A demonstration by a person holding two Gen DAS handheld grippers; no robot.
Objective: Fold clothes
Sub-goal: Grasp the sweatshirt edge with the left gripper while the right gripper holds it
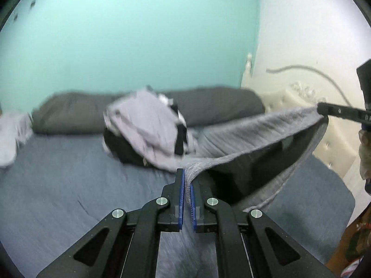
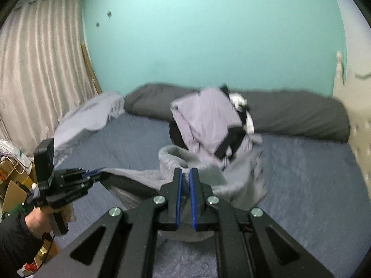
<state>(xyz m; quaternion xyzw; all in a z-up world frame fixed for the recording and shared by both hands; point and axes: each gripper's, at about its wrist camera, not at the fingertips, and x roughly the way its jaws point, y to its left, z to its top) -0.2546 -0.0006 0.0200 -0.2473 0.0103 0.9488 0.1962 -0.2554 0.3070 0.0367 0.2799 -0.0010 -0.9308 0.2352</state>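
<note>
A grey knitted garment (image 1: 255,134) with a dark inside hangs stretched above the blue bed (image 1: 69,185). My left gripper (image 1: 187,180) is shut on one edge of it. My right gripper (image 2: 185,180) is shut on another edge; it also shows at the right of the left wrist view (image 1: 322,110). The left gripper appears at the left of the right wrist view (image 2: 97,173), with the garment (image 2: 222,185) sagging between the two. A pile of lilac and black clothes (image 1: 150,129) lies behind it on the bed.
A long dark grey pillow (image 1: 208,106) lies along the turquoise wall. A pale cloth (image 2: 92,115) lies at the bed's left end by the curtain (image 2: 41,69). A cream headboard (image 1: 313,125) stands at the right. Boxes (image 2: 14,185) clutter the floor at the left.
</note>
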